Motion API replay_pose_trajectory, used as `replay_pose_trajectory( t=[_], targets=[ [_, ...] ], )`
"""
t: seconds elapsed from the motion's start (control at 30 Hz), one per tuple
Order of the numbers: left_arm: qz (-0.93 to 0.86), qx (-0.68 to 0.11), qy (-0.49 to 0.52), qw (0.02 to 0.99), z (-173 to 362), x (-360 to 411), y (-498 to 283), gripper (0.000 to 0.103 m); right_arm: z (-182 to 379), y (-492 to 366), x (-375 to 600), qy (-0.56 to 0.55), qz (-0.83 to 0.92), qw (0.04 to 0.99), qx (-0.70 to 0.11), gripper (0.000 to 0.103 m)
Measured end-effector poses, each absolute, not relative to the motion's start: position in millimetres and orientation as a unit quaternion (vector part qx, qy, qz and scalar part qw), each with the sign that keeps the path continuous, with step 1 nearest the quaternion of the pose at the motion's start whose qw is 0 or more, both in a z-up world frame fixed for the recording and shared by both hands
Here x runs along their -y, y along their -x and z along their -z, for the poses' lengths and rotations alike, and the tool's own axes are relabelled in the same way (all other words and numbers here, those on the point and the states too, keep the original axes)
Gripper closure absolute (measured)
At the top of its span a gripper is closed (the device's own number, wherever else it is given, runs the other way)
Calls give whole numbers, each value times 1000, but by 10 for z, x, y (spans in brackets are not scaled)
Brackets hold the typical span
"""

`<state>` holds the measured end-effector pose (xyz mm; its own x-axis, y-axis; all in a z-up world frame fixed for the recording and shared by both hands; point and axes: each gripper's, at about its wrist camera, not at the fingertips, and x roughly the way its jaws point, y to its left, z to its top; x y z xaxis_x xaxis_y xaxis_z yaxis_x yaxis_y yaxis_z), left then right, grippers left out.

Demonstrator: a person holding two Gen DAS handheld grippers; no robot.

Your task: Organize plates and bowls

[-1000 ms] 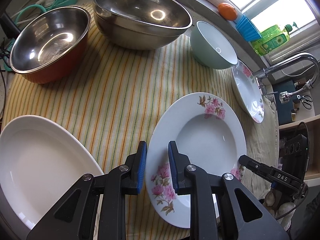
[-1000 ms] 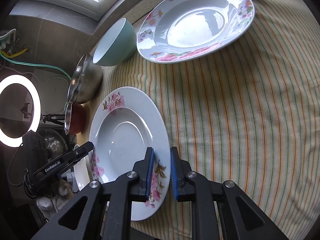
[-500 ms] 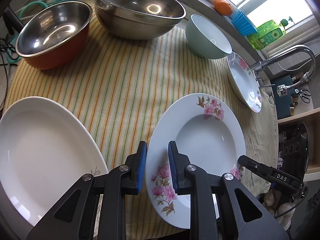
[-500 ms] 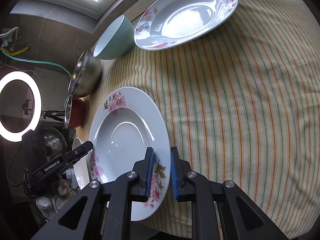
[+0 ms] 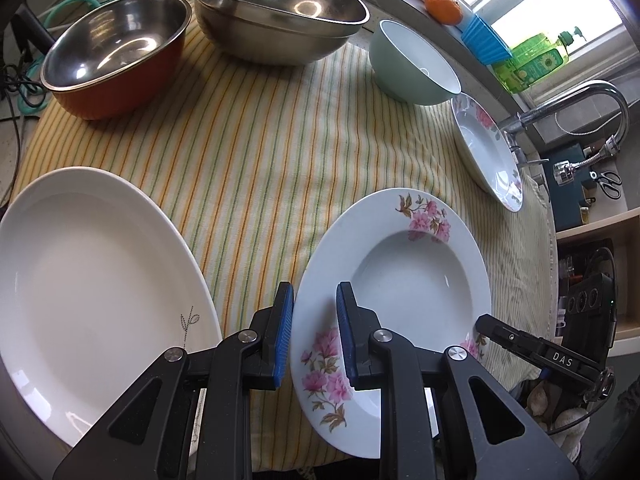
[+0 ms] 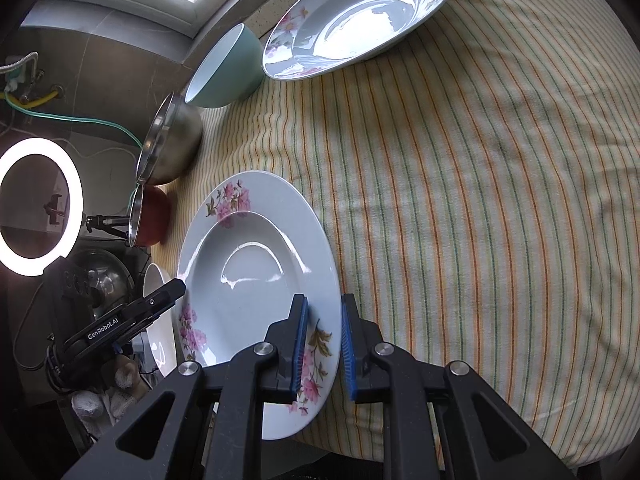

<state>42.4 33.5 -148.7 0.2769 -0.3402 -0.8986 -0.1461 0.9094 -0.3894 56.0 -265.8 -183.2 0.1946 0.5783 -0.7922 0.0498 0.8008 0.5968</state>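
A deep white plate with pink flowers [image 5: 400,272] [image 6: 248,272] is held between both grippers at the cloth's near edge. My left gripper [image 5: 315,332] is shut on its left rim, and my right gripper [image 6: 324,344] is shut on the opposite rim. Each gripper shows in the other's view: the right one [image 5: 520,344] and the left one [image 6: 132,320]. A large plain white oval plate [image 5: 92,280] lies to the left. A second flowered plate [image 5: 488,152] [image 6: 356,20] leans at the far right. A teal bowl [image 5: 416,64], stacked steel bowls [image 5: 280,12] and a red-sided steel bowl [image 5: 116,52] stand at the back.
A striped cloth [image 5: 260,152] covers the counter. A faucet [image 5: 580,108] rises at the right edge. An orange [image 5: 442,7], blue cups [image 5: 484,42] and a green soap bottle [image 5: 536,60] sit on the window sill. A ring light [image 6: 38,204] glows at the left.
Both grippers keep their hold on the flowered plate and have drawn back a little. The bowls and the far plate look farther off, and more of the white oval plate shows.
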Motion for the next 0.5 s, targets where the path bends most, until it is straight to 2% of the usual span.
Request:
replay_pose_trajectory(
  t=[0.5],
  targets=[
    [62, -602, 201, 770, 1519, -316, -368, 83, 1839, -457, 2639, -258, -182, 726, -611, 87]
  ],
)
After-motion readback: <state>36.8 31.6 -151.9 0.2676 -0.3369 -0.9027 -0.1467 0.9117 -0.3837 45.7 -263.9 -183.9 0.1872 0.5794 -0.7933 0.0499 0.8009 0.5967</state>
